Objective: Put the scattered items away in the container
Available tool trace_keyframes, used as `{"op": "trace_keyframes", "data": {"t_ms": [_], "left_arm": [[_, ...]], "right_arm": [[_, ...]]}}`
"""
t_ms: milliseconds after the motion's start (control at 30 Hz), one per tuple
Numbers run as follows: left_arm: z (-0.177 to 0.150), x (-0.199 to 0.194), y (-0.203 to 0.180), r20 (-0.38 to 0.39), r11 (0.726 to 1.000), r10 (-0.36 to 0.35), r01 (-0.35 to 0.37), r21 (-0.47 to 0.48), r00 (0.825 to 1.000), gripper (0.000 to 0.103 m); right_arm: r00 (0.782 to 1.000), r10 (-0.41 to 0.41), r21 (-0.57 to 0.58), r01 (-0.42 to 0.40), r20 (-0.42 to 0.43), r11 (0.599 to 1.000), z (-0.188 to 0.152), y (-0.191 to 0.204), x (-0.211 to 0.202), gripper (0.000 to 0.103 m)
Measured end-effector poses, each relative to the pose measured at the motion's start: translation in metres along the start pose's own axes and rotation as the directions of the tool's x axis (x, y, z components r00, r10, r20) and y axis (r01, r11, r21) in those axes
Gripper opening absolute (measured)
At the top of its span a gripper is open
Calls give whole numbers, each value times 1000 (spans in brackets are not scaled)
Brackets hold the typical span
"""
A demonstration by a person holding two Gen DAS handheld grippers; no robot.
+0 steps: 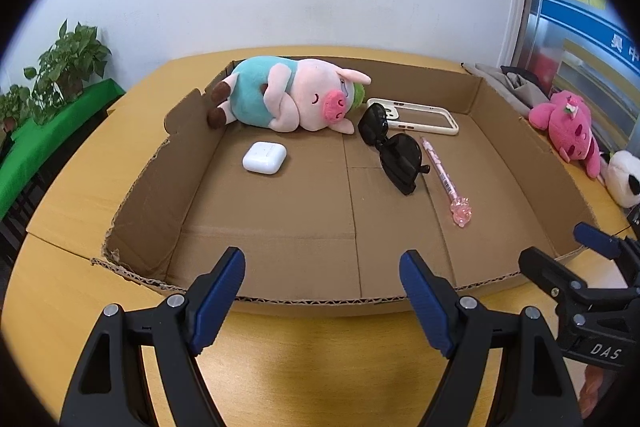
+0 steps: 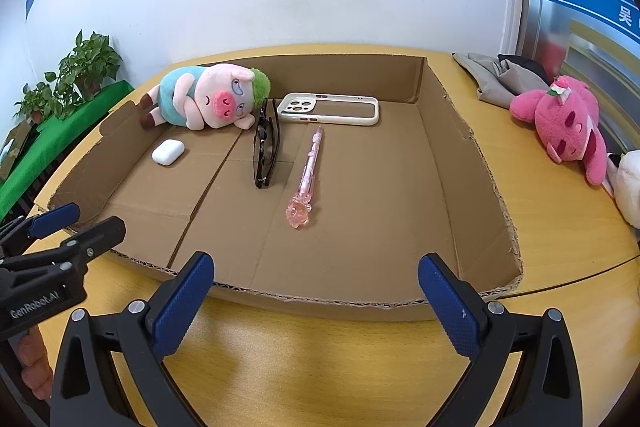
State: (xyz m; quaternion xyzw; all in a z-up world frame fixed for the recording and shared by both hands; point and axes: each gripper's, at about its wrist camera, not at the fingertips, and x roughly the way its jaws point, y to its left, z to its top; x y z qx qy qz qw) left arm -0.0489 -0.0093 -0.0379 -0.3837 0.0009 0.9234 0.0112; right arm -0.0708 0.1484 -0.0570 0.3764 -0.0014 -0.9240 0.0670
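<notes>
White wall behind; yellow wooden tabletop (image 2: 560, 219) carries a shallow cardboard box (image 2: 452, 163) with rough-cut walls.

Box contents:
- pig plush (image 2: 204, 99) in a teal shirt, lying on its side in the far left corner.
- white earbud case (image 2: 168, 151) on the box floor, just in front of the pig plush, apart from it.
- black sunglasses (image 2: 265, 147), folded, near the middle; one end lies close by the pig's snout.
- cream phone case (image 2: 328, 108) lying flat towards the far wall, right of the sunglasses.
- pink pen (image 2: 306, 179) with a clear pink charm at its near end, between the sunglasses and the right wall, not touching either.

Outside the box, on the tabletop at the right: pink plush (image 2: 568, 123), a white-and-black plush (image 1: 626, 179) beside it, grey cloth (image 2: 500, 75) further back.

Left claw (image 1: 322, 285): fingers spread wide, nothing between them, over the tabletop at the box's near wall.
Right claw (image 2: 316, 291): likewise wide apart, empty, at the near wall, just to the right of the left one.

Potted plants (image 1: 68, 67) on a green-covered surface at far left.
</notes>
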Motion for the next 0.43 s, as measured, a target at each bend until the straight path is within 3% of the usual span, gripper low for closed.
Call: {"op": "trace_keyframes", "data": {"t_ms": [433], "left_arm": [[1,5,-2,-22,1000,17,-17,-3,1000,82]], "right_arm": [[1000,8,-6,-8,10,1000,-1,-2,1,103]]}}
